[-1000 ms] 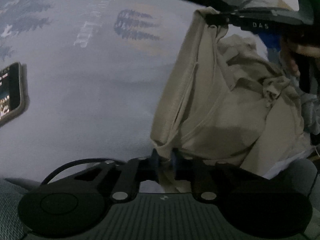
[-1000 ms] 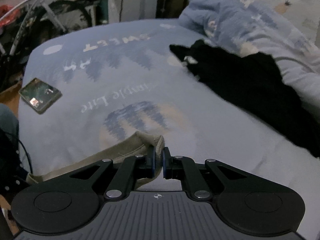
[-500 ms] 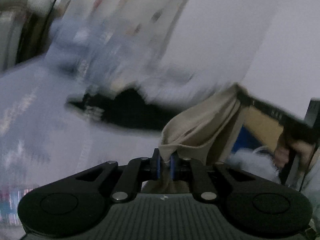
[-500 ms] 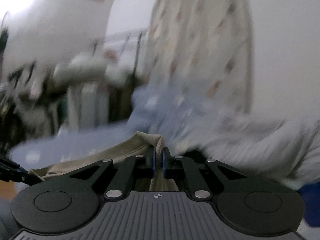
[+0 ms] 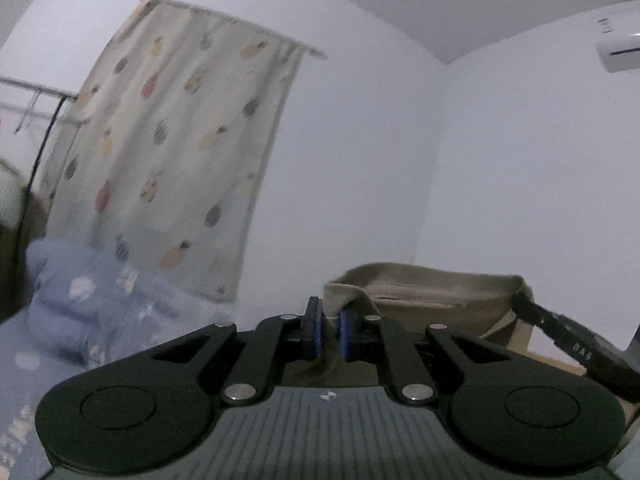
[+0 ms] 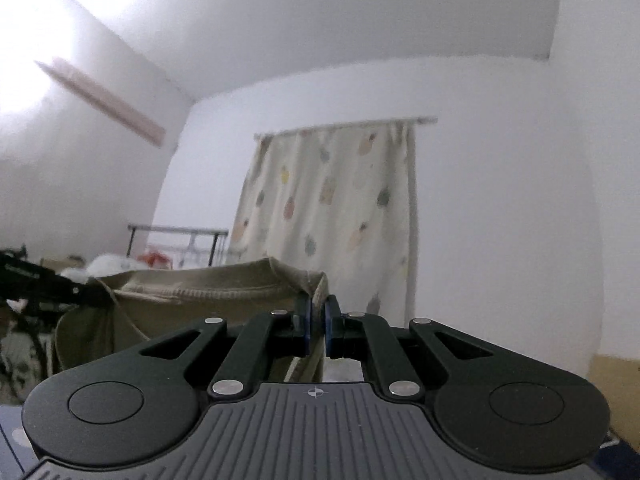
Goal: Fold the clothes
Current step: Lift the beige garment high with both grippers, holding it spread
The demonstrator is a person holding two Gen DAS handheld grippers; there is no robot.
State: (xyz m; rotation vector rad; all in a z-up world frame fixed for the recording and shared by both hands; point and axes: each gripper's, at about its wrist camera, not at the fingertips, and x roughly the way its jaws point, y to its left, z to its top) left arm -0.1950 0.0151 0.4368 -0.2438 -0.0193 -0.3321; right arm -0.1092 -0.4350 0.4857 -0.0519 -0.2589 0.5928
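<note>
A beige garment [image 5: 424, 292] hangs stretched in the air between my two grippers. My left gripper [image 5: 331, 330] is shut on one corner of its ribbed edge, and the cloth runs right to the other gripper's fingers [image 5: 560, 338], seen at the right edge of the left wrist view. In the right wrist view the beige garment [image 6: 192, 300] spreads to the left, with my right gripper [image 6: 316, 330] shut on its other corner. The left gripper's fingers [image 6: 44, 280] show at the far left. The lower part of the garment is hidden below both cameras.
Both cameras look level across the room at white walls and a patterned curtain [image 5: 168, 148] [image 6: 332, 200]. A blue quilt [image 5: 84, 304] lies on the bed at lower left. A clothes rack [image 6: 180, 240] stands at the back and an air conditioner [image 5: 618, 40] hangs high on the right.
Both grippers have risen from just over the bed and tipped up to level, lifting the beige garment off the bedsheet. The phone and black garment have dropped out of view.
</note>
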